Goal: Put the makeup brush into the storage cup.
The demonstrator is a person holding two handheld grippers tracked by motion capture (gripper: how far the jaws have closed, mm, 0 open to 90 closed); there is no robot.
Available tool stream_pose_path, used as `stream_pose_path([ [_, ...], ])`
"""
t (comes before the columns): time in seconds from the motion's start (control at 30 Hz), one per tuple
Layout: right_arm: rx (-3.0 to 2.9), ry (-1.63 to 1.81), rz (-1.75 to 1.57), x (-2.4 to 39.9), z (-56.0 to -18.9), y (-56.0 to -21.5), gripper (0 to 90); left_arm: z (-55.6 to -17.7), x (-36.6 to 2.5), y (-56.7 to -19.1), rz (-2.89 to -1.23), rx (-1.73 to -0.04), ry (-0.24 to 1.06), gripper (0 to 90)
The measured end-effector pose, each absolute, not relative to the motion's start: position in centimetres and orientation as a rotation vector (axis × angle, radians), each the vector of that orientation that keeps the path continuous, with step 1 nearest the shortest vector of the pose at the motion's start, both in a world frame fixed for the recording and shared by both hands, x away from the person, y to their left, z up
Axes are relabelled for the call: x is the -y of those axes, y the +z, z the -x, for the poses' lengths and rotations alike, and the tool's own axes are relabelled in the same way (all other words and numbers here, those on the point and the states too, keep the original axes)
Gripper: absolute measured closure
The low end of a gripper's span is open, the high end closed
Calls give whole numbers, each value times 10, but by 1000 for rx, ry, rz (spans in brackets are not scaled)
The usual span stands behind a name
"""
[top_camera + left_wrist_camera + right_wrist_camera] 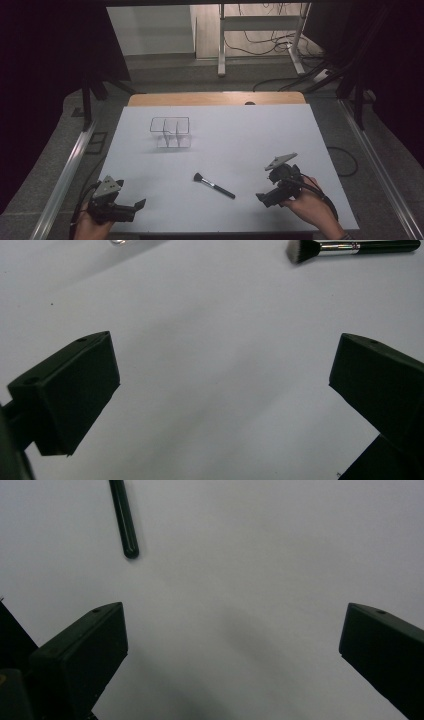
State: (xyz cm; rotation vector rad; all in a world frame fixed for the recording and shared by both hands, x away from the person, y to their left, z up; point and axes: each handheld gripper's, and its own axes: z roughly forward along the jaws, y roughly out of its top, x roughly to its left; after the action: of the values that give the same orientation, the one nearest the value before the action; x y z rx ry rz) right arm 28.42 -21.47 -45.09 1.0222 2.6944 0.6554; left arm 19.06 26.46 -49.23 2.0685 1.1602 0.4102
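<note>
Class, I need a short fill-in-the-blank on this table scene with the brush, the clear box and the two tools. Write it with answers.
1. The makeup brush lies flat between the left tool and the ___ tool.
2. The jaws of both tools stand ___.
3. The clear organizer stands on the white ___.
4. The brush's handle is ___ in colour.

Missing words: right; open; table; black

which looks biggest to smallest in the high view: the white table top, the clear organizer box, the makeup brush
1. White table top, by far the largest.
2. Clear organizer box, farther from the camera, so it may look smaller than it is.
3. Makeup brush, about as long as the box is wide but far thinner.
</note>
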Motion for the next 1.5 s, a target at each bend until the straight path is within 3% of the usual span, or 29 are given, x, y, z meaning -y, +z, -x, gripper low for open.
stream_pose_path([
  [1.5,-2767,625,-939,163,-304,-466,0,-191,-264,-493,-2077,-1156,403,0],
])
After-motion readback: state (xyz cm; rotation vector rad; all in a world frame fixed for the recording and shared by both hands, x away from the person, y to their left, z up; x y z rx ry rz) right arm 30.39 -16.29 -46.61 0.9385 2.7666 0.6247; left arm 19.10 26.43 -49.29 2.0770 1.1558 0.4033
